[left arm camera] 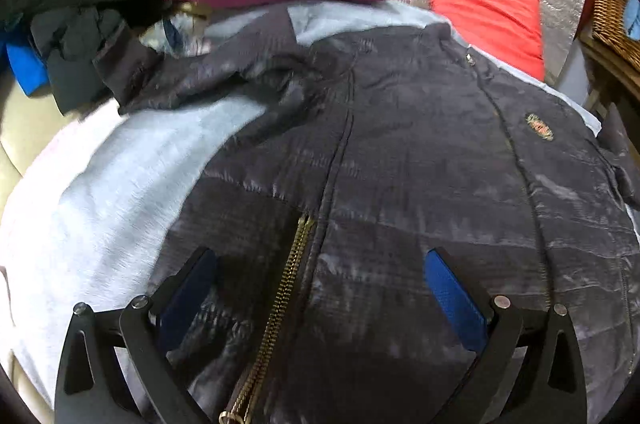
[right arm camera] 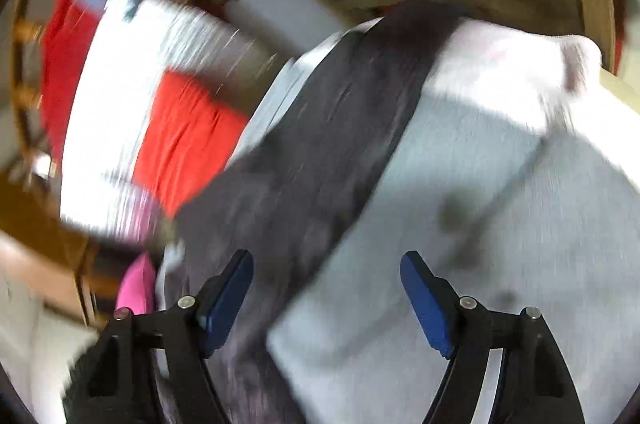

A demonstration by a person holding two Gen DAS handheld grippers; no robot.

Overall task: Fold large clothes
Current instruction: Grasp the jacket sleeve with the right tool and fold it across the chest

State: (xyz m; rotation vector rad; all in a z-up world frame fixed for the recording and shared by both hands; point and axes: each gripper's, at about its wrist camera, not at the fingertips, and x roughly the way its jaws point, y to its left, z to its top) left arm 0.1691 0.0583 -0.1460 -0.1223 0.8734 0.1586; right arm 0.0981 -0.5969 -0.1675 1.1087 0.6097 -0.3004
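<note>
We found the jacket (left arm camera: 400, 152) spread flat, unfolded; our left gripper (left arm camera: 320, 288) and right gripper (right arm camera: 326, 288) gaped apart, empty.

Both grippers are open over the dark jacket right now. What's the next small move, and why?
Probably lower the left gripper and close it on the jacket hem beside the zipper. Its jaws stand open right over that edge, holding nothing, and the jacket lies spread front-up on the grey blanket. The right gripper view is too blurred to judge.
</note>
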